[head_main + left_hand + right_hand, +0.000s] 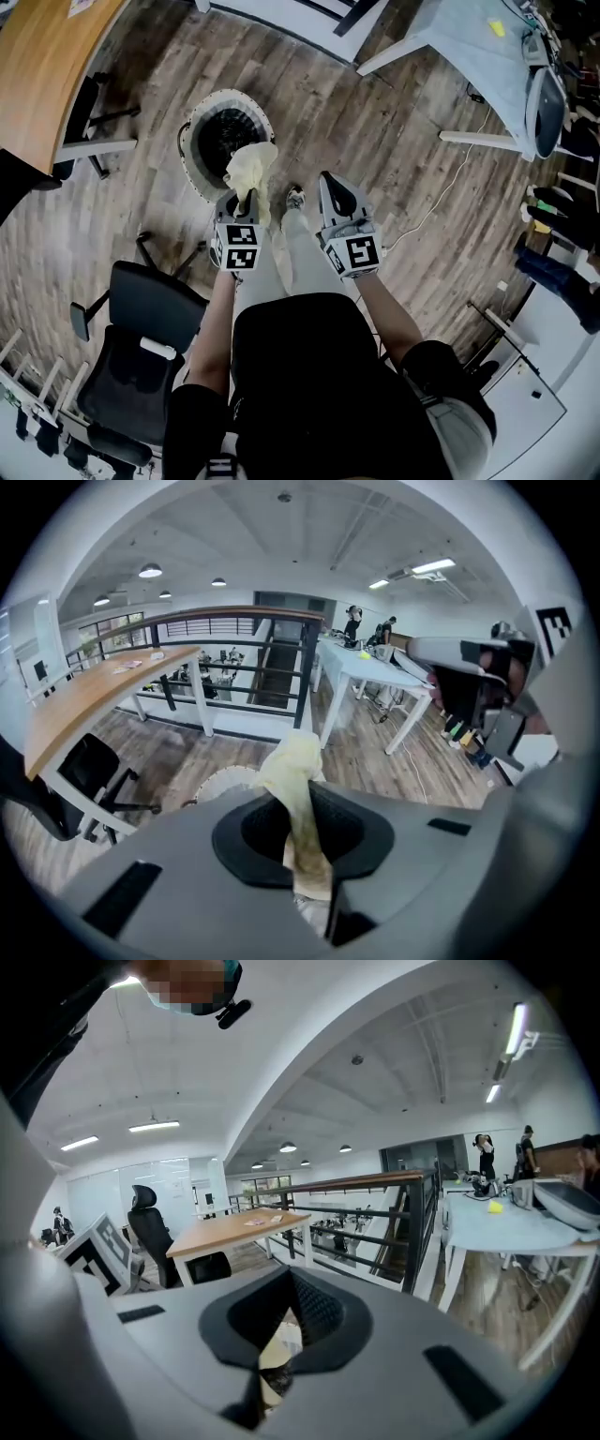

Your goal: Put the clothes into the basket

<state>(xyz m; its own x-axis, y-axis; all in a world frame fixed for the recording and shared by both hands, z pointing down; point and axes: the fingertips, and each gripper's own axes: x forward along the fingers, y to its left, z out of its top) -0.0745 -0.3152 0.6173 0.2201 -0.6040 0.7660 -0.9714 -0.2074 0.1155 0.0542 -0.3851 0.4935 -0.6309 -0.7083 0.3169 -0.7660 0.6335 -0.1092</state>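
Left gripper clamped on yellow cloth, bunched past the jaws. Basket on the floor just ahead and below, cloth overlapping its near rim in head view. Right gripper closed, empty, farther off. Probably forward with left, then release.

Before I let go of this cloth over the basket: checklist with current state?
1. Grip on the cloth: ok. Left tongs are shut on the pale yellow cloth.
2. Cloth over the basket mouth: cannot tell. In the head view it overlaps the near rim of the basket, not the middle, and its height is unclear.
3. Basket upright, mouth open: ok.
4. Right tongs out of the way: ok. They are shut, empty, beside the left tongs and off the basket.
5. Office chair clear of the basket: ok.
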